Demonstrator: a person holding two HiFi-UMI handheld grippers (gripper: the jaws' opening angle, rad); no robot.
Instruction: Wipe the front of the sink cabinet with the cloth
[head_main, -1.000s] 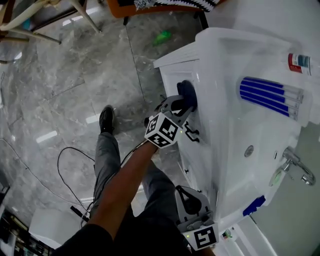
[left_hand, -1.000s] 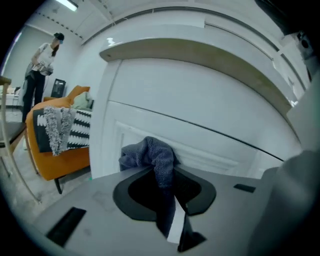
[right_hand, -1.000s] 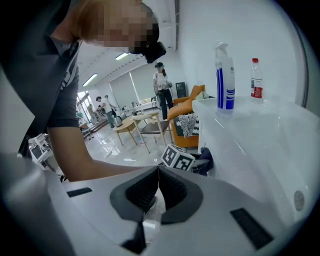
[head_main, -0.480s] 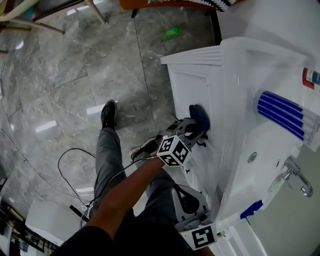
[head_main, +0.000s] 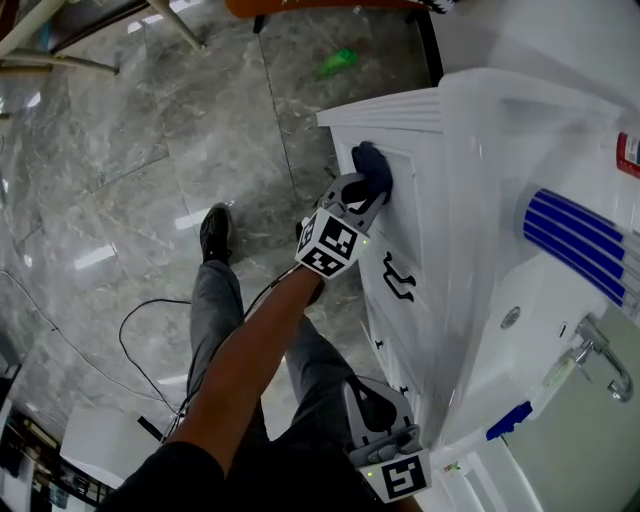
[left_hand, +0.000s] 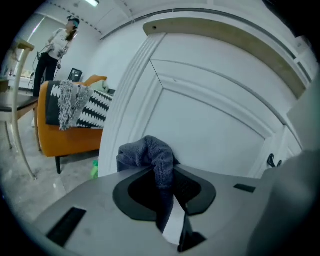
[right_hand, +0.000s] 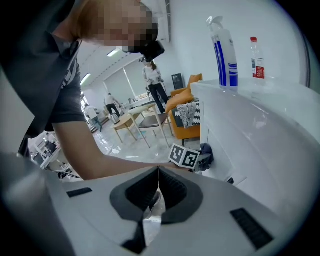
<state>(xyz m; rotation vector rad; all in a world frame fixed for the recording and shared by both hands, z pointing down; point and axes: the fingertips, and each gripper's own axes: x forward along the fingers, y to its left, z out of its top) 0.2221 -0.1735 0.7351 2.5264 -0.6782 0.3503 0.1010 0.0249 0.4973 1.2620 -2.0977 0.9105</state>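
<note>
Cloth (head_main: 372, 168) was pinched in the left gripper (head_main: 366, 192), bunched ahead of its jaws against the sink cabinet (head_main: 418, 235) for wiping; the right gripper (head_main: 378, 392) idled closed, empty

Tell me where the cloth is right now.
In the head view the cloth sits upper centre, clamped in the left gripper and held against the white cabinet front near its far end, apart from the black handle.

My head camera looks steeply down on the sink cabinet (head_main: 418, 225). My left gripper view faces its front close up, and my right gripper view sees it from farther back.
</note>
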